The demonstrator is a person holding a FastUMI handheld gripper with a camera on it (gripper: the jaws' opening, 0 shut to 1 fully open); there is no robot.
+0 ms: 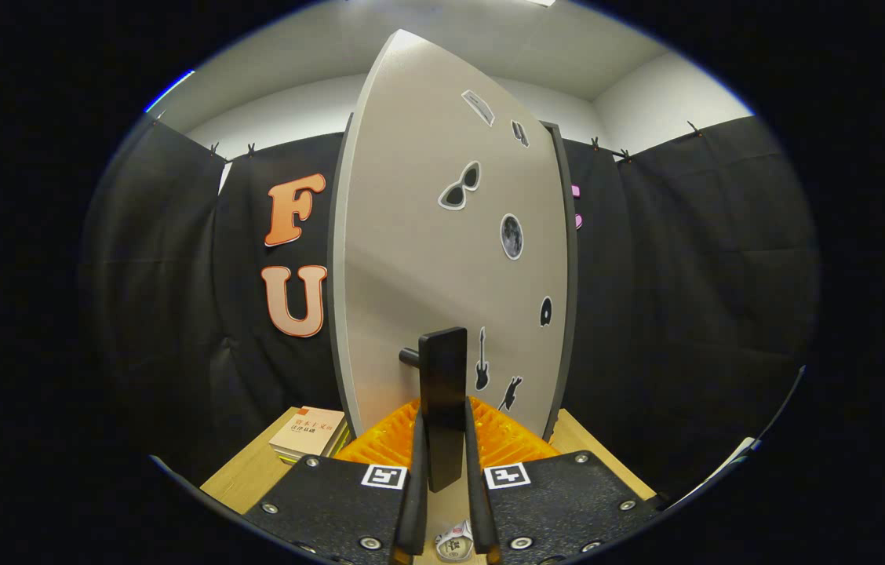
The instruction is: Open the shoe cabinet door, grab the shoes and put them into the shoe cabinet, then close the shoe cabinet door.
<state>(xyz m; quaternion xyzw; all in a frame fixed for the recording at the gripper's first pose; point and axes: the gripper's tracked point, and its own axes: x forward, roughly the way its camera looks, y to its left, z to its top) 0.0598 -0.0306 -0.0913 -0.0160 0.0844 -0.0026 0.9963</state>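
The gripper (442, 463) is clamped on the black bar handle (442, 400) of the pale grey shoe cabinet door (419, 259) (stickers dot its face: sunglasses, a moon, a guitar), which stands upright straight ahead. Books (309, 433) lie at the wooden table's (242, 475) left edge.

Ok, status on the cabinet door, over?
Gripper shut on black door handle. Shoe cabinet door swung part open. Books on wooden table beside door; nothing blocking.
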